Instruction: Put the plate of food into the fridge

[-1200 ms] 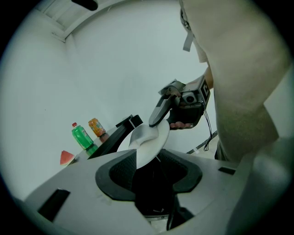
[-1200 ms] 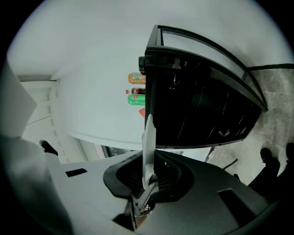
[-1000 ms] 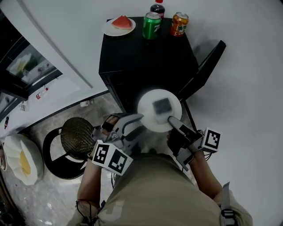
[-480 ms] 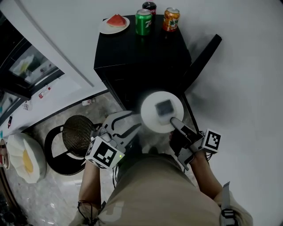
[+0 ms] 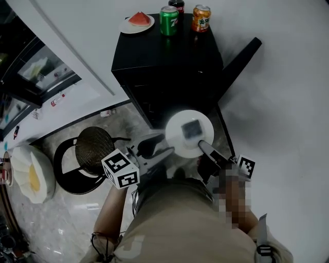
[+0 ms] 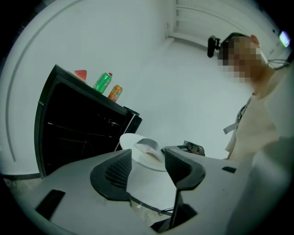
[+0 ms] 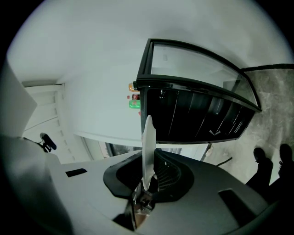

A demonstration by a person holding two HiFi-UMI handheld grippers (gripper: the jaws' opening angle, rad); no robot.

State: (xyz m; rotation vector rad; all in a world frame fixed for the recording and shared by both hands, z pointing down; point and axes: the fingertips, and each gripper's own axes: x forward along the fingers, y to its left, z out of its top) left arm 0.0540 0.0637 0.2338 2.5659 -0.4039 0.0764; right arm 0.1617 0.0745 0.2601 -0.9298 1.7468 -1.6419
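Note:
A white plate [image 5: 189, 134] with a grey piece of food [image 5: 193, 128] hangs level in front of the black fridge [image 5: 164, 56], whose door [image 5: 239, 64] swings out to the right. My right gripper [image 5: 201, 145] is shut on the plate's near rim. In the right gripper view the plate [image 7: 147, 147] stands edge-on, pinched between the jaws of that gripper [image 7: 149, 181]. My left gripper [image 5: 163, 144] sits just left of and below the plate. Its jaws have just been opening, and nothing is between them. In the left gripper view the plate [image 6: 138, 153] lies beyond the open left gripper [image 6: 148, 157].
On the fridge top stand a plate of watermelon [image 5: 139, 21], a green can [image 5: 168, 20], an orange can [image 5: 201, 18] and a dark bottle [image 5: 177, 4]. A round black stool [image 5: 90, 156] and a white bowl-like thing [image 5: 31, 177] are on the floor at left.
My left gripper has come off the plate's left rim, rolled over and dropped back to the lower left. The plate, still in the right gripper, has shifted slightly.

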